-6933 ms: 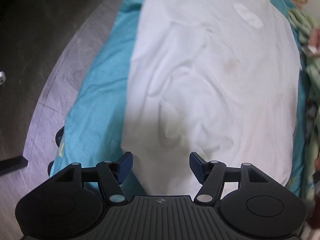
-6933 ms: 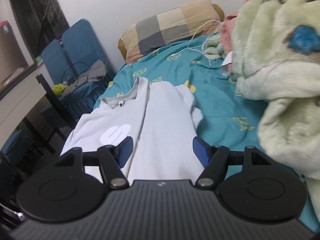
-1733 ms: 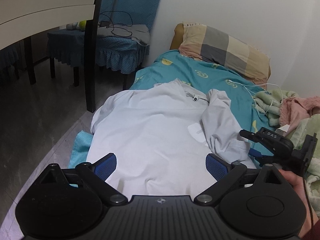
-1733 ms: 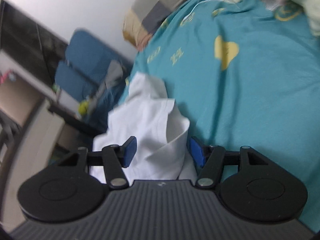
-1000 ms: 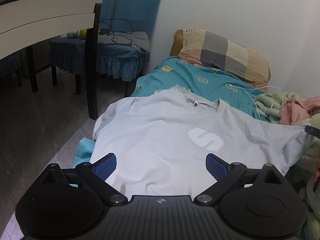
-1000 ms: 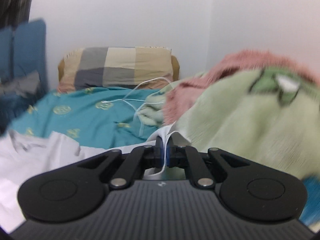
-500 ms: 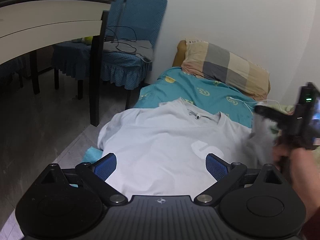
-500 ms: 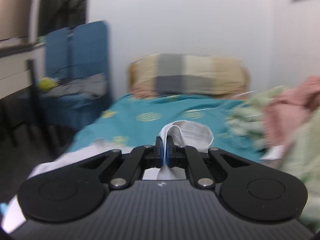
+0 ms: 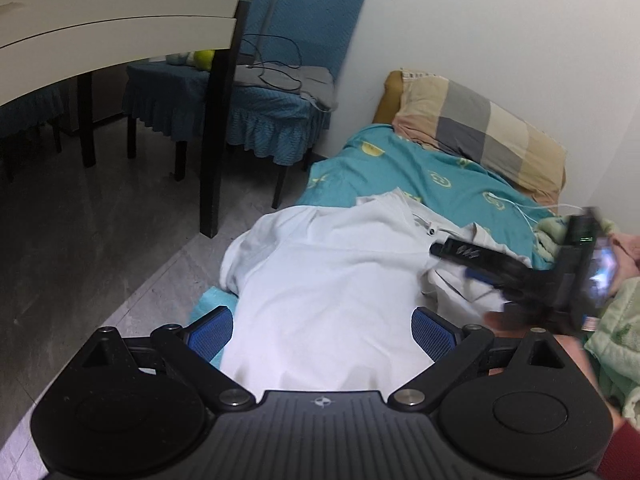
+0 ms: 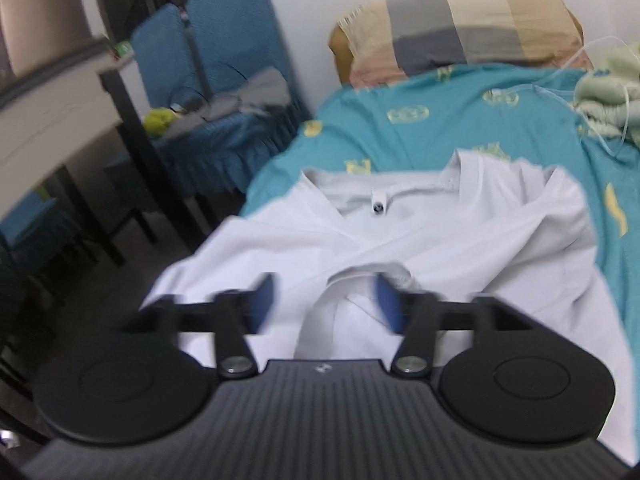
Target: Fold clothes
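Fingers (image 10: 264,302) of the right gripper (image 10: 324,304) spread apart, nothing clamped, blurred by motion; a loop of white cloth, seemingly the sleeve (image 10: 360,280), lying loose between them and touching neither blue pad for certain. Fingers (image 9: 434,334) of the left gripper (image 9: 322,334) likewise wide apart and empty, poised low over the near part of the white T-shirt (image 9: 340,280), one pad at each side of the cloth's width.

T-shirt spread along the teal bed sheet (image 9: 440,176), collar (image 10: 384,196) pointing toward the checked pillow (image 9: 472,120), left edge hanging over the bed's side toward the floor (image 9: 80,240). Right side turned inward across the chest, the sleeve laid on top near the middle: probably placed there as the first lengthwise fold, with the release just at the spot where the cloth should rest. Seen from the left wrist view, right gripper (image 9: 480,256) low over that bunched fold, close to or touching the cloth; contact hard to judge through the blur.

Left gripper likely kept near the hem to be ready for the matching fold of the overhanging side, or to pin the body flat.

Green fleece blanket (image 10: 608,92) heaped at the far right, apart from the shirt. Blue chair (image 9: 288,80) and desk (image 9: 120,20) off to the left, well clear of the bed. White cable (image 9: 520,208) trailing across the sheet near the pillow.
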{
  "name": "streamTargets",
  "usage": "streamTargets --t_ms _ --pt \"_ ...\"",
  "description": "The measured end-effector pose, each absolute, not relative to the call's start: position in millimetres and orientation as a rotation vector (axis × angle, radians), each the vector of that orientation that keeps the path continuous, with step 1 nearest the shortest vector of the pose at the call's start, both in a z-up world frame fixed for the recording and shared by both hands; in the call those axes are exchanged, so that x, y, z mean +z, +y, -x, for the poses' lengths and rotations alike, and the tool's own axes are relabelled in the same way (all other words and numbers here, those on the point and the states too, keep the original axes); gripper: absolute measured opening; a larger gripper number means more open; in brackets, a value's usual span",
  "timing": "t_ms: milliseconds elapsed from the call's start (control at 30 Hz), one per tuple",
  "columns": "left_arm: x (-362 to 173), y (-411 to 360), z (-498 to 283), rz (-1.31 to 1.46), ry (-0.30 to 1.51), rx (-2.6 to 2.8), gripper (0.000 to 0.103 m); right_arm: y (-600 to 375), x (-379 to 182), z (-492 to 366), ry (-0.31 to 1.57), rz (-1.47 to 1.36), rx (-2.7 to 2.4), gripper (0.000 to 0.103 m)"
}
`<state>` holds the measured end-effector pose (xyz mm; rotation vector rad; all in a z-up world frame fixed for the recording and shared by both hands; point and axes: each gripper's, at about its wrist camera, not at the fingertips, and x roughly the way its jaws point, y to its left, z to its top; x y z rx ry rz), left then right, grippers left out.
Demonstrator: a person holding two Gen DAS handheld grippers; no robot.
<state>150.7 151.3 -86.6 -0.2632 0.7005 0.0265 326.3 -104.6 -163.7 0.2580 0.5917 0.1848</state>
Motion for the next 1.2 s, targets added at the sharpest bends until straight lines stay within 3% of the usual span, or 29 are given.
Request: streamTargets --t_ms 333,733,1033,1100,1200 --pt "-80 111 -123 0.184 0.691 -0.054 0.097 -194 -54 -156 0.496 -0.322 0.206 0.067" --pt "-78 9 -47 0.014 0.712 -0.261 0.095 -281 -64 18 0.427 -0.535 -0.024 0.069" --pt "-117 -109 -2 -0.131 0.814 -0.448 0.081 -310 -71 36 0.368 -0.520 -0.148 0.069" --pt "-127 -129 4 -0.130 0.835 -0.482 0.068 -318 -73 39 0.359 -0.529 -0.166 0.069" --pt "-142 -153 9 -0.150 0.855 -0.531 0.064 -331 -76 43 0.350 -0.563 -0.179 0.069"
